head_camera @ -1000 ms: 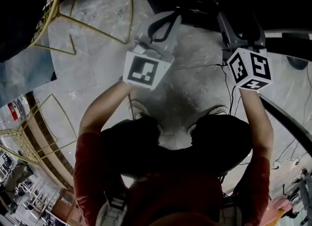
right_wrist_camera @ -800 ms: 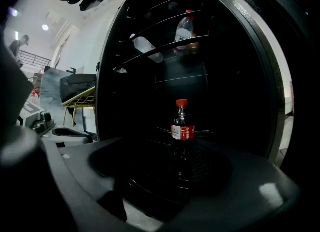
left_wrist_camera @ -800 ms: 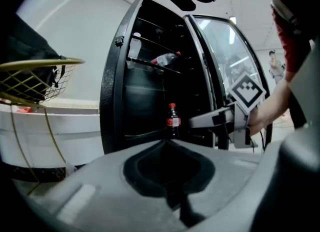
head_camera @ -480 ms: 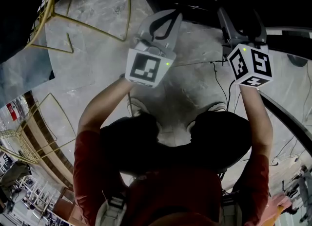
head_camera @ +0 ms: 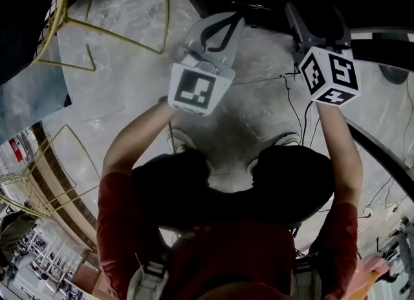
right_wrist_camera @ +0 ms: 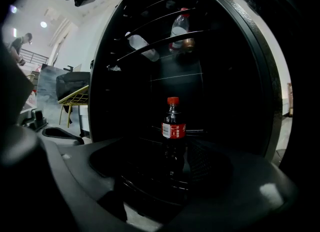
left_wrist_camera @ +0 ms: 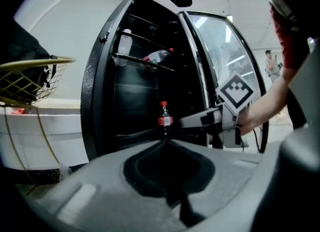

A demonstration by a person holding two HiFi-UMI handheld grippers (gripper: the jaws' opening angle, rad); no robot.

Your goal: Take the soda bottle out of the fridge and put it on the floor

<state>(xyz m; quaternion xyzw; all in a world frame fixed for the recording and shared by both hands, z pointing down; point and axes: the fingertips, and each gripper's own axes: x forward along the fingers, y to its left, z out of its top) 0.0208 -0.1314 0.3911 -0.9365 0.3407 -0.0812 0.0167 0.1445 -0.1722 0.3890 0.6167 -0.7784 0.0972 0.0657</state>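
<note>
The soda bottle [right_wrist_camera: 173, 126] is seen upright on a wire shelf [right_wrist_camera: 197, 131] inside the open fridge [right_wrist_camera: 255, 61]. Dark cola is shown under a red cap, with a red label band round the shoulder. The bottle is framed between the wide-spread jaws of the right gripper [right_wrist_camera: 167, 168], and no pad is seen pressing on it. The left gripper [left_wrist_camera: 165, 142] is held just outside the fridge, jaws closed tip to tip, nothing caught between them.
</note>
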